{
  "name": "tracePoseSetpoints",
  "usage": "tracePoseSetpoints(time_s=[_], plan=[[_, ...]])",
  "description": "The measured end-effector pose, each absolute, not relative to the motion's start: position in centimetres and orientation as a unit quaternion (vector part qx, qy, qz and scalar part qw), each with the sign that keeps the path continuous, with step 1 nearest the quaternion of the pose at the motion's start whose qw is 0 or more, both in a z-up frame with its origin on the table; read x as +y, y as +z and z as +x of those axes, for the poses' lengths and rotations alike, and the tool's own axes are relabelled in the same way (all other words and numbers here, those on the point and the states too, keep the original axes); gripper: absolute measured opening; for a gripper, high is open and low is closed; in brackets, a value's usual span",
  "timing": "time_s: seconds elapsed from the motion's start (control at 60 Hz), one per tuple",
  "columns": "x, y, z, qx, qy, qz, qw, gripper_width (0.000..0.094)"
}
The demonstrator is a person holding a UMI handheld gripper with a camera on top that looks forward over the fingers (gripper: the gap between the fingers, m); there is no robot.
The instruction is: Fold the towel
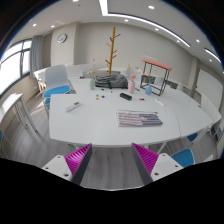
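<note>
A flat, striped pinkish-grey towel [138, 119] lies on the white table [95, 125], right of its middle and well beyond my fingers. My gripper [112, 160] is open and empty, held back from the table's near edge. Its magenta pads [78, 158] stand wide apart, with only the grey near surface showing between them. Nothing touches the fingers.
On the far half of the table are bottles and a container [131, 82], a dark small object [125, 96] and a grey one [73, 105]. Blue chairs [57, 92] stand around it, one near right [183, 157]. A wooden coat stand [112, 50] and a red-framed rack [156, 72] are behind.
</note>
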State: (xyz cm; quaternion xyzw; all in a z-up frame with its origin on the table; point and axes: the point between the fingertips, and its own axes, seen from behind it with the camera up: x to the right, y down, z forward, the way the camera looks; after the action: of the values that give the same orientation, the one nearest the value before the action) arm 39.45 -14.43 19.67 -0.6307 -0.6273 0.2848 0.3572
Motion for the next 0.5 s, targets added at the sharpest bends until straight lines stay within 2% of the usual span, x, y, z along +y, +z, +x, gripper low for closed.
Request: tracePoseSetpoints(time_s=[0.283,0.5], plan=[[-12.3,16.2,33.5,-0.631,0.276,-0.623,0.371,0.0852],[-9.9,12.9,25.0,-0.628,0.286,-0.62,0.374,0.0851]])
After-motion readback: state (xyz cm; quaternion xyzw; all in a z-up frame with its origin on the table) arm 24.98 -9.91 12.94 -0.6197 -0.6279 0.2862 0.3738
